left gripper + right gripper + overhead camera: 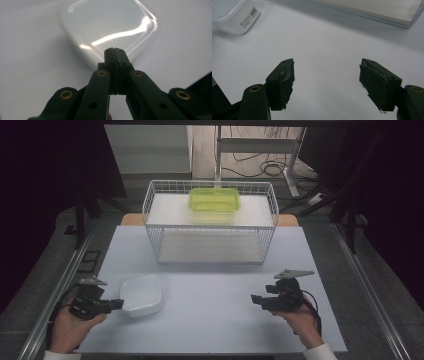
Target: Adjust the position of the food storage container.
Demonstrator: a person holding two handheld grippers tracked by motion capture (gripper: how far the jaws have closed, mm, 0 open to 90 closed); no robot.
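A clear white plastic container (142,293) lies on the white table (215,315) at the front left. My left gripper (119,304) is shut, its tips right at the container's left rim; in the left gripper view the closed jaws (114,51) point at the glossy container (110,27) with nothing between them. My right gripper (256,299) stands open at the front right above bare table, its two pads (287,80) wide apart and empty. The container (233,15), with a barcode label, appears far off in the right gripper view. A green lidded box (214,199) sits on top of the wire rack (210,222).
The white wire rack stands at the back middle of the table with two shelves; its lower shelf edge (372,11) runs across the top of the right gripper view. Dark floor, metal rails and cables surround the table.
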